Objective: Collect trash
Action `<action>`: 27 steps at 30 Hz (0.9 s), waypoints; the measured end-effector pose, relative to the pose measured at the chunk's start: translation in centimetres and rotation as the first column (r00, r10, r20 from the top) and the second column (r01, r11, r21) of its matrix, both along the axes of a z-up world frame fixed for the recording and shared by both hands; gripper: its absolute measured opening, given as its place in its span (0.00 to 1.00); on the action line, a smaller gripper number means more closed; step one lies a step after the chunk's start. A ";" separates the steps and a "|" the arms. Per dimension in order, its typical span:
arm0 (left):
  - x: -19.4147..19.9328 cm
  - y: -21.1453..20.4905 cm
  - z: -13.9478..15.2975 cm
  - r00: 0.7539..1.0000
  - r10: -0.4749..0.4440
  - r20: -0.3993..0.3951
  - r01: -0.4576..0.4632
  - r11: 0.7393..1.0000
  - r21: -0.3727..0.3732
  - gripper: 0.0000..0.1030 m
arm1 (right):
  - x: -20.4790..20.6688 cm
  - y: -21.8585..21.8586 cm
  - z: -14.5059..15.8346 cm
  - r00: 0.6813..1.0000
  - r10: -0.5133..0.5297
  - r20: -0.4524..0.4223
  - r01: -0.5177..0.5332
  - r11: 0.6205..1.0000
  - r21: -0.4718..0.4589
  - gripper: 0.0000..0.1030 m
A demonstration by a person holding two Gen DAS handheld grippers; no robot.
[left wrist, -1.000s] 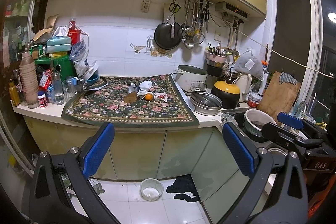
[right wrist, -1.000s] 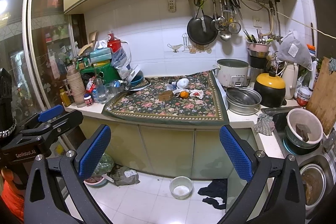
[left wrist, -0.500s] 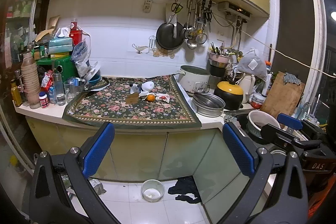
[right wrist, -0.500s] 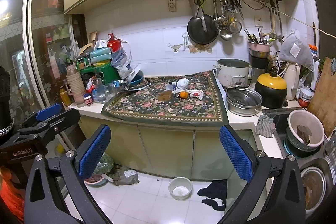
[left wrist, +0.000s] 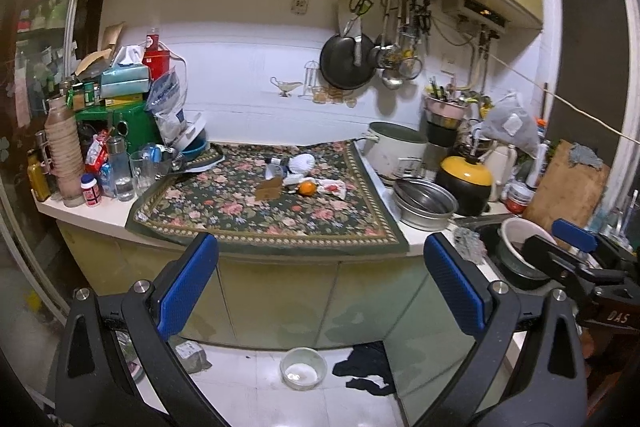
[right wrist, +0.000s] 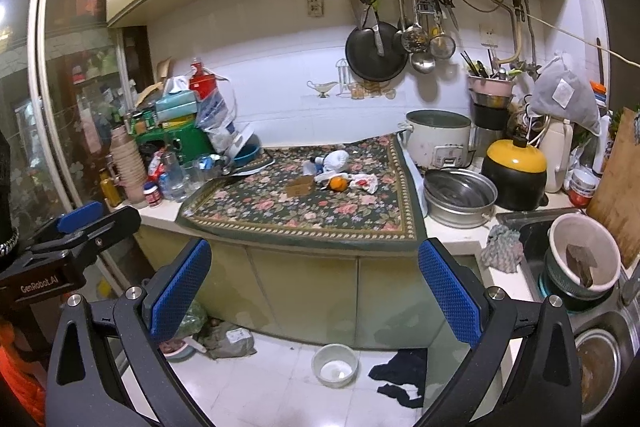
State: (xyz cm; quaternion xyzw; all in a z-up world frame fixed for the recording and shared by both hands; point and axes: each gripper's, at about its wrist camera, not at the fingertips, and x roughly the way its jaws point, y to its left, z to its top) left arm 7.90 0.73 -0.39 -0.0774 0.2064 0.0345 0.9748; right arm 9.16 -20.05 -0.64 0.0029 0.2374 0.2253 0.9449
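Trash lies in a small heap on the floral cloth (left wrist: 248, 211) on the counter: a brown cardboard piece (left wrist: 269, 188), an orange (left wrist: 307, 188), a crumpled red-and-white wrapper (left wrist: 334, 187), a white crumpled paper (left wrist: 302, 163) and a small bottle (left wrist: 276, 167). The right wrist view shows the same cardboard piece (right wrist: 299, 185), orange (right wrist: 338, 183) and wrapper (right wrist: 365, 182). My left gripper (left wrist: 320, 283) is open and empty, well short of the counter. My right gripper (right wrist: 314, 283) is open and empty too, also back from the counter.
Bottles, cups and boxes (left wrist: 100, 131) crowd the counter's left end. A rice cooker (left wrist: 398, 151), steel basins (left wrist: 424, 203) and a yellow-lidded pot (left wrist: 466, 181) stand to the right, next to a sink with bowls (right wrist: 580, 259). On the floor are a white bowl (left wrist: 303, 373) and a dark rag (left wrist: 368, 373).
Both views have shifted slightly; the counter sits a little nearer and more to the right in the left wrist view. Both grippers stay open. Nothing on the counter moved.
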 end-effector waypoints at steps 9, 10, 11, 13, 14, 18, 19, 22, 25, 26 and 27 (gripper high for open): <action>10.7 4.9 -2.2 1.000 0.018 -0.021 -0.018 1.000 0.020 1.00 | 7.2 1.5 -1.3 0.998 -0.061 -0.013 0.061 0.998 0.003 1.00; 12.3 5.7 -2.6 1.000 0.011 -0.026 -0.010 1.000 0.019 1.00 | 8.2 1.8 -1.5 0.998 -0.067 -0.019 0.067 0.998 0.002 1.00; 13.7 6.4 -2.8 0.999 0.005 -0.033 -0.004 1.000 0.019 1.00 | 9.2 2.2 -1.8 0.997 -0.074 -0.027 0.074 0.997 0.001 1.00; 16.3 7.7 -3.3 0.999 -0.006 -0.045 0.007 1.000 0.021 0.99 | 11.3 3.1 -2.3 0.995 -0.090 -0.049 0.090 0.996 -0.003 1.00; 18.0 8.5 -3.6 0.998 -0.017 -0.060 0.018 1.000 0.021 0.97 | 12.5 3.6 -2.5 0.994 -0.095 -0.061 0.095 0.995 -0.004 1.00; 24.2 11.2 -4.7 0.990 -0.057 -0.125 0.059 0.998 0.012 0.93 | 16.7 5.3 -3.3 0.987 -0.122 -0.102 0.120 0.993 -0.023 1.00; 25.1 11.6 -5.1 0.988 -0.071 -0.137 0.073 0.997 0.009 0.93 | 17.8 5.7 -3.5 0.984 -0.136 -0.112 0.134 0.991 -0.031 1.00; 29.4 13.6 -6.8 0.978 -0.101 -0.183 0.103 0.995 0.004 0.92 | 20.6 6.8 -4.3 0.973 -0.185 -0.140 0.181 0.982 -0.047 1.00; 32.9 14.7 -8.6 0.966 -0.116 -0.232 0.119 0.993 -0.003 0.92 | 23.0 7.6 -5.4 0.961 -0.219 -0.172 0.213 0.976 -0.050 1.00; 34.6 15.2 -9.5 0.957 -0.126 -0.262 0.126 0.992 -0.013 0.92 | 24.0 7.8 -5.8 0.956 -0.227 -0.185 0.222 0.974 -0.050 1.00; 35.7 15.4 -10.2 0.951 -0.131 -0.281 0.130 0.991 -0.021 0.92 | 25.0 8.1 -6.3 0.951 -0.236 -0.200 0.230 0.972 -0.052 1.00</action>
